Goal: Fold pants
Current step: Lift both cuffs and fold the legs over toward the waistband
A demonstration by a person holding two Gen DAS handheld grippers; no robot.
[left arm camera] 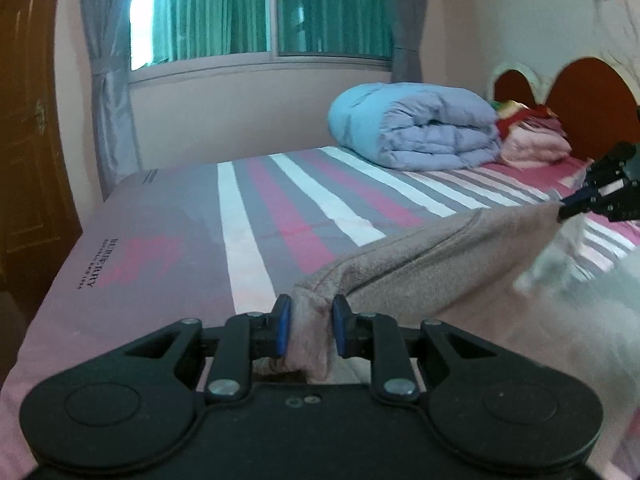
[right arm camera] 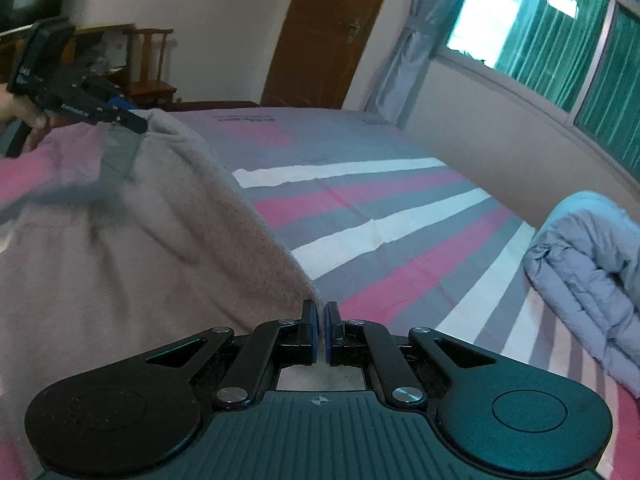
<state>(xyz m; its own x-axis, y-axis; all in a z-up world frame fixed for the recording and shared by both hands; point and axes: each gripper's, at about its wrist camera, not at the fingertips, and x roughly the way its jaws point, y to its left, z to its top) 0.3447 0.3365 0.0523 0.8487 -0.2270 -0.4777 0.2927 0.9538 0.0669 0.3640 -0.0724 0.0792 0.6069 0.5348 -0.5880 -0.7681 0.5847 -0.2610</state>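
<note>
The pants (left arm camera: 440,248) are fuzzy, pinkish-beige, and hang stretched between my two grippers above the striped bed (left arm camera: 280,208). My left gripper (left arm camera: 308,330) is shut on a bunched corner of the pants. My right gripper (right arm camera: 321,334) is shut on the opposite corner of the pants (right arm camera: 140,240), with the cloth falling to its left. The right gripper shows in the left wrist view (left arm camera: 568,210) at the far end of the taut edge. The left gripper shows in the right wrist view (right arm camera: 138,124), held by a hand.
A rolled blue duvet (left arm camera: 416,126) and folded pink bedding (left arm camera: 532,140) lie by the headboard (left arm camera: 588,100). A window (left arm camera: 260,12) with curtains is beyond the bed. A wooden door (right arm camera: 324,32) and chair (right arm camera: 152,68) stand past the foot.
</note>
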